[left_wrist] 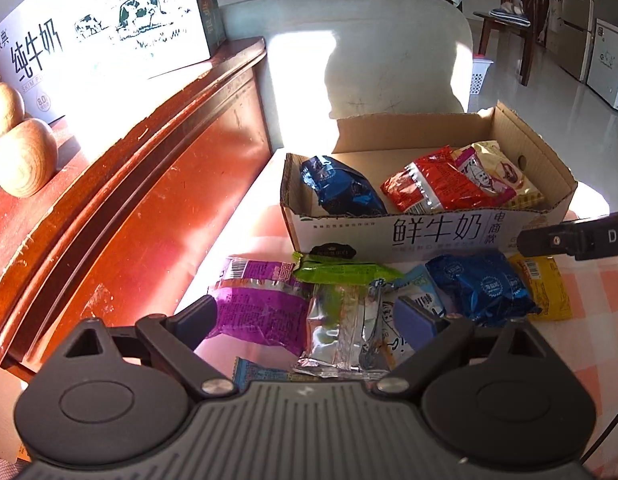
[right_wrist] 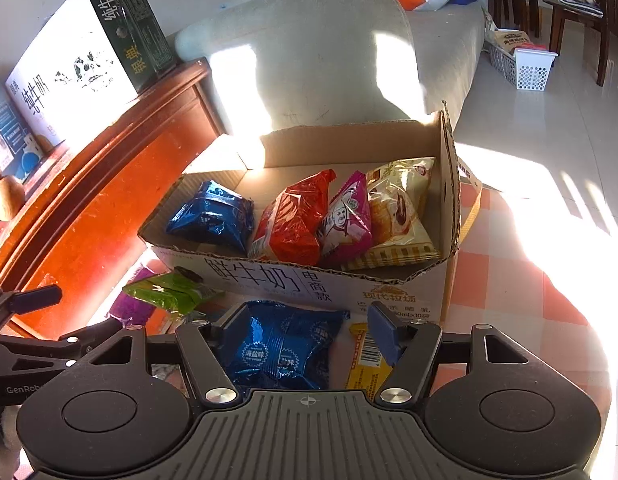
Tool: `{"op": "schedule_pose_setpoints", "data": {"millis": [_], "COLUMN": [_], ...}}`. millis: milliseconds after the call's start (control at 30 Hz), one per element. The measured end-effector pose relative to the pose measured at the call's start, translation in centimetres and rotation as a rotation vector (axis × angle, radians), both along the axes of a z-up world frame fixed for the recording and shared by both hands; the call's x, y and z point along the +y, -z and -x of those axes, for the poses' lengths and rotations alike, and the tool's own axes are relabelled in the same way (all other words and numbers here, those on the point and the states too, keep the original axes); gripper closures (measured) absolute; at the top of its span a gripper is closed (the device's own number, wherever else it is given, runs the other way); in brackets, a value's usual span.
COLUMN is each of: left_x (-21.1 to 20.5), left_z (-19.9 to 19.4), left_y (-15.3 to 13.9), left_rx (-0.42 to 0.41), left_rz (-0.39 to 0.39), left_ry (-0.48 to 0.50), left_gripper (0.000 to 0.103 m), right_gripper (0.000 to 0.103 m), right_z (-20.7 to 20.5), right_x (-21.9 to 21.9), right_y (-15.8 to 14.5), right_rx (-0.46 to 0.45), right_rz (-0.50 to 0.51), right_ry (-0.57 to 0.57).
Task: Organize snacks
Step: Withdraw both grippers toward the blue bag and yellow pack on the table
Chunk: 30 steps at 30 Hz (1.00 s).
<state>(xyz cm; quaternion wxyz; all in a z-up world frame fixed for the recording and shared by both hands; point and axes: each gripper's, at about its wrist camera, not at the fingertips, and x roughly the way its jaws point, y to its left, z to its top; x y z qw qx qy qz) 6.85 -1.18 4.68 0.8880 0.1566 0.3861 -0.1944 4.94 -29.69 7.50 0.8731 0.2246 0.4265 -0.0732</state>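
An open cardboard box [left_wrist: 429,232] [right_wrist: 269,276] holds a blue packet [right_wrist: 213,216], a red packet [right_wrist: 297,220], a pink packet [right_wrist: 349,220] and a yellow pastry packet [right_wrist: 401,208]. Loose snacks lie in front of it on the checked cloth. My left gripper [left_wrist: 305,320] is open above a purple packet [left_wrist: 257,308] and a clear silver packet [left_wrist: 341,332], with neither pad pressing. My right gripper [right_wrist: 309,332] stands open astride a blue packet [right_wrist: 281,344] [left_wrist: 481,288], and a yellow packet [right_wrist: 365,360] [left_wrist: 545,288] lies by its right finger. A green packet [left_wrist: 337,270] [right_wrist: 169,292] rests against the box front.
A red-brown wooden cabinet [left_wrist: 149,184] runs along the left, with a white milk carton [left_wrist: 101,28] and wooden gourds [left_wrist: 25,156] on top. Behind the box is a pale sofa [left_wrist: 369,52]. A white basket [right_wrist: 529,68] and chairs stand on the tiled floor at the right.
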Motion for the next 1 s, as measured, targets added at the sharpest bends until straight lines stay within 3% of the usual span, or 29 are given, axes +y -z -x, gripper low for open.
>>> {"op": "schedule_pose_setpoints", "data": {"millis": [600, 1000], "left_x": [4.5, 7.3], "left_z": [3.6, 2.7], "left_y": [4.2, 5.6], "left_rx": [0.120, 0.241], "left_rz": [-0.091, -0.033], "left_ry": [-0.060, -0.177], "left_gripper": [0.008, 0.008], "right_gripper": [0.030, 0.022], "right_z": [-1.7, -3.2], "right_x": [1.4, 2.4], "right_y": [2.2, 3.9], "right_rx": [0.085, 0.151], "right_rz": [-0.027, -0.041], "right_ry": [-0.045, -0.032]}}
